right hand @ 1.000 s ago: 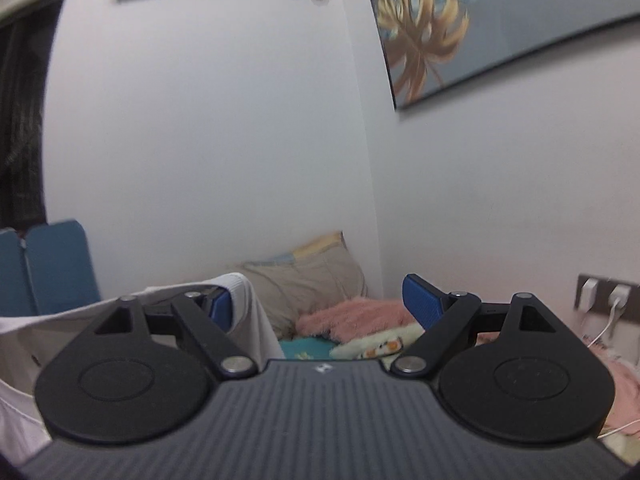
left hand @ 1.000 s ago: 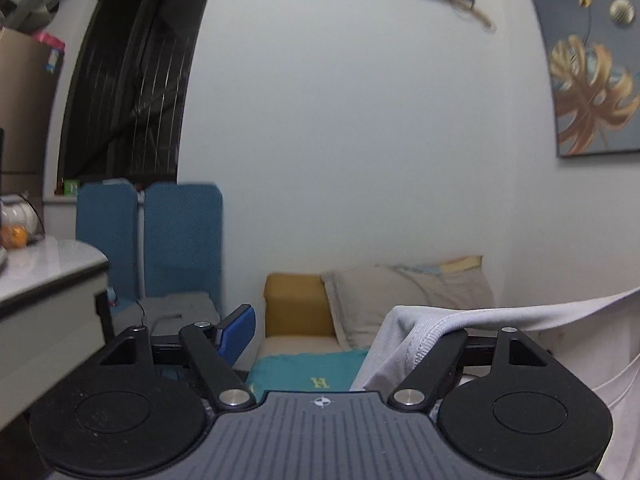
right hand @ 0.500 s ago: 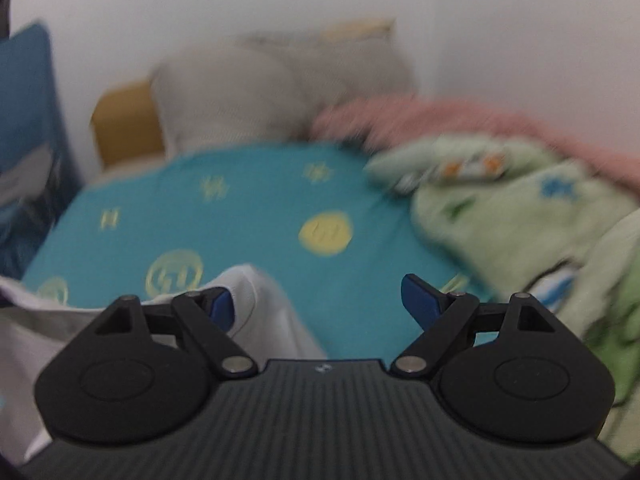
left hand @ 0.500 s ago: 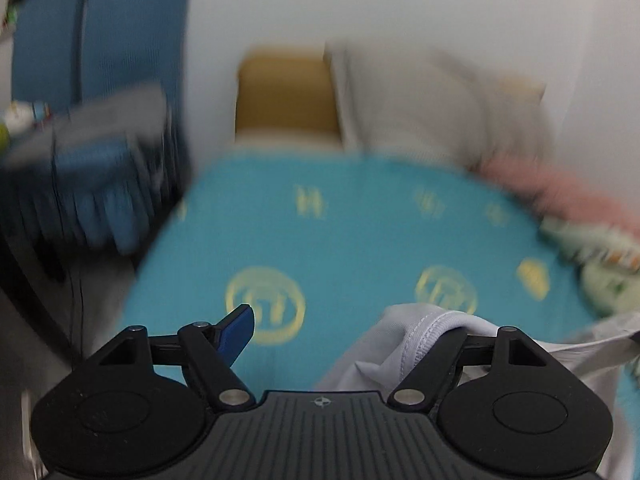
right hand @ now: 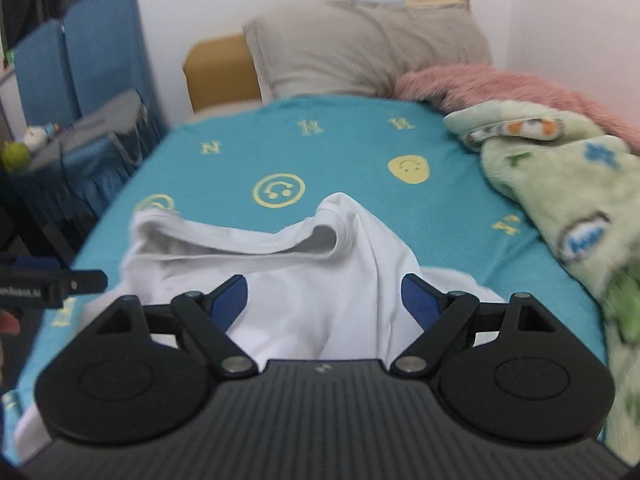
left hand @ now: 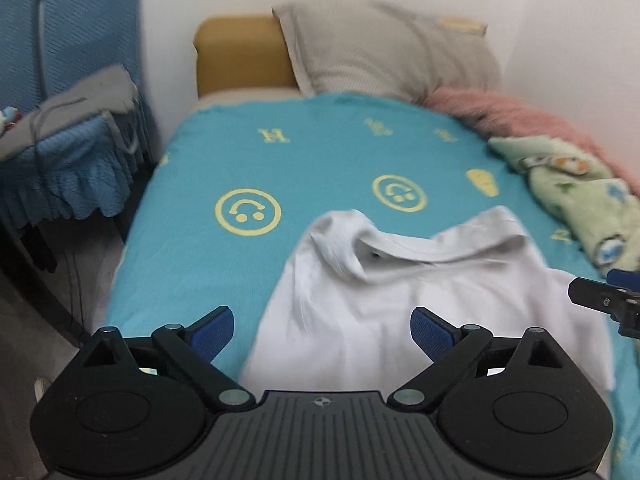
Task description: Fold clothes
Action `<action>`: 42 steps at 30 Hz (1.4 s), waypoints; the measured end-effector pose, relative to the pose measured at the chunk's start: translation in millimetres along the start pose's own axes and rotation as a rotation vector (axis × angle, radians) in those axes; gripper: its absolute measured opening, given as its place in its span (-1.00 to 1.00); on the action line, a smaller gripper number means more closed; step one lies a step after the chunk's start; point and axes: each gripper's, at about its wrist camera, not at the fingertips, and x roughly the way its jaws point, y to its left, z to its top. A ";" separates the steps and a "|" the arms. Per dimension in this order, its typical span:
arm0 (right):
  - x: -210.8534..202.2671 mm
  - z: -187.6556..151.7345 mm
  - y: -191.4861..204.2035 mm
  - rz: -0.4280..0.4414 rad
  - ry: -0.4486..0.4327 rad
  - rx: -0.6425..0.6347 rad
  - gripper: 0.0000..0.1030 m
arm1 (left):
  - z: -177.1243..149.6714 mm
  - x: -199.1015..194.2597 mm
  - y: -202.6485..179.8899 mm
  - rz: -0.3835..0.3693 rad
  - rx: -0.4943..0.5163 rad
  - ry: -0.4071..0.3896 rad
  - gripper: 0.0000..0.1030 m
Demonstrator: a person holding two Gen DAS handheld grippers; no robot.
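A white T-shirt (left hand: 404,280) lies rumpled on the bed's teal sheet (left hand: 304,168), its ribbed collar (left hand: 424,250) bunched up and turned toward the pillow end.

The left tongs (left hand: 322,330) hang over the near left part of the shirt. Their jaws are opening and already stand wide; the blue pads (left hand: 212,330) have nothing pressed between them, only shirt cloth lying loose below the gap. The left pad sits over the shirt's edge where white cloth meets the sheet, while the right pad is over the shirt's body.

The right tongs (right hand: 324,300) also gape wide with nothing gripped. Seen from their own camera, the shirt (right hand: 304,284) fills the space between and beyond the two blue pads (right hand: 232,300), and the collar (right hand: 240,244) lies just past the fingertips. In the left view, the tip of the right tongs shows at the right edge, beside the shirt's far side; in the right view the left tongs' tip shows at the left edge, next to the shirt's shoulder.

A grey pillow (left hand: 388,52) leans against the mustard headboard (left hand: 240,52). A pink fluffy blanket (right hand: 500,88) and a green patterned blanket (right hand: 560,184) are heaped along the wall side of the bed, apart from the shirt. A blue quilted chair (left hand: 72,120) stands beside the bed.
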 end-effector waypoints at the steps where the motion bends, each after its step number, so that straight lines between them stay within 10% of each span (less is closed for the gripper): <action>1: -16.9 -7.1 0.4 0.002 -0.011 0.014 0.65 | -7.8 -17.0 -1.7 -0.014 -0.010 -0.017 0.88; 9: -147.0 -63.7 2.3 0.013 -0.071 0.139 0.65 | -104.8 -151.8 -5.8 -0.006 0.044 -0.175 0.87; 15: -212.3 -98.5 3.9 0.035 -0.136 0.177 0.66 | -140.5 -206.9 13.6 -0.011 -0.096 -0.147 0.84; 27: -209.7 -120.8 11.0 0.023 -0.176 0.162 0.66 | -150.2 -182.0 51.5 0.069 -0.335 -0.119 0.59; 42: -174.3 -129.7 -6.2 -0.008 -0.095 0.265 0.66 | -162.7 -126.2 106.8 -0.048 -0.672 -0.037 0.21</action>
